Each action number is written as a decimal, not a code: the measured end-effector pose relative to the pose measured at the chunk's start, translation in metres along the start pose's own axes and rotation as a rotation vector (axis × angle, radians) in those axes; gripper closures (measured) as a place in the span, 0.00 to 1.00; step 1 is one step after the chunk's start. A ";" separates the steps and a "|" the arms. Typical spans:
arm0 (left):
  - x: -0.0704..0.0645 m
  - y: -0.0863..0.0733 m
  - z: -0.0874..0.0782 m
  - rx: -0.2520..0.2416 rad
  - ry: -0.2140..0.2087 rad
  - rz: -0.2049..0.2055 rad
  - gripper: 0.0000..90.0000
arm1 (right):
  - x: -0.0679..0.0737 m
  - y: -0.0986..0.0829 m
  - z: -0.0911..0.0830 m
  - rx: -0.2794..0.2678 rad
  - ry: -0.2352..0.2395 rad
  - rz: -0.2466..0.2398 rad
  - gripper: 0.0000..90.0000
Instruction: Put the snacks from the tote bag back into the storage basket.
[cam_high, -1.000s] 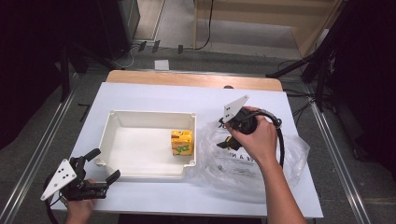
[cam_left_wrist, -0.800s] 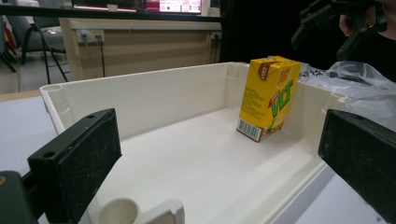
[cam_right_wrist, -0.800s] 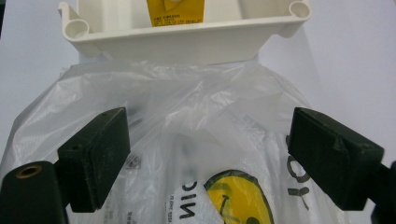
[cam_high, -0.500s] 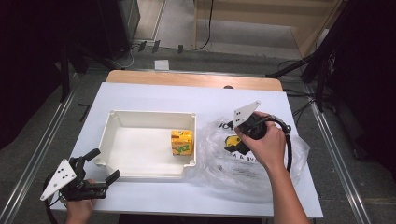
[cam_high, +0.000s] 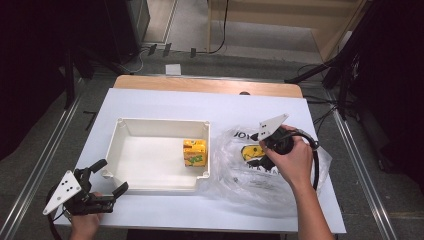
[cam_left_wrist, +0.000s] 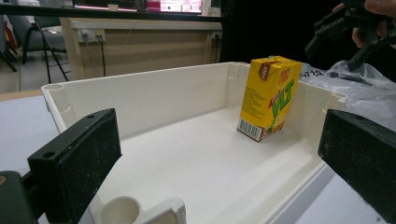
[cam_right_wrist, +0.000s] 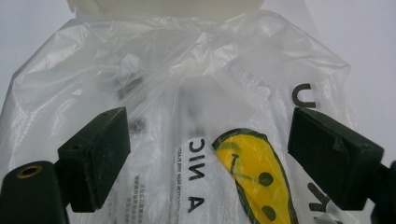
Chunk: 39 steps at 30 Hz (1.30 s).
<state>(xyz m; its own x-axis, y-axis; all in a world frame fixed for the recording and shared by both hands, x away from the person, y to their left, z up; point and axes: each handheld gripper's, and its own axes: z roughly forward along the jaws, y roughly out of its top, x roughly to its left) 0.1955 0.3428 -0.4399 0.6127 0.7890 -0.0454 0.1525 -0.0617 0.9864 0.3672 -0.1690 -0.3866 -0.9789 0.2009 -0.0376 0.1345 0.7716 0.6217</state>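
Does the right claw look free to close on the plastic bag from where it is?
Probably yes: the right claw is open right over the plastic bag, with crumpled film between its jaws and nothing in between.

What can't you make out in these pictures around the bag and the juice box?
- Plastic bag, right gripper view: contents blurred behind crinkled film; printed words cut off by the fingers.
- Right gripper, high view: fingertips partly covered by the hand.
- Juice box, left gripper view: small print too tiny to read.
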 end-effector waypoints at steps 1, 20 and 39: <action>0.000 0.000 0.000 0.001 0.000 0.000 0.00 | 0.001 -0.002 -0.001 -0.002 -0.003 0.006 0.16; -0.001 0.000 0.000 0.008 0.005 0.008 0.00 | 0.008 -0.037 -0.010 -0.036 -0.027 0.049 0.16; -0.002 0.000 0.003 0.019 0.008 0.018 0.00 | 0.024 -0.076 -0.019 -0.119 -0.050 0.112 0.15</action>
<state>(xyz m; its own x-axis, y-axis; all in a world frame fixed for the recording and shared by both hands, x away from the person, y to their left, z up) 0.1962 0.3395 -0.4402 0.6097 0.7922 -0.0260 0.1563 -0.0880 0.9838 0.3304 -0.2345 -0.4198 -0.9497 0.3132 0.0000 0.2198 0.6664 0.7124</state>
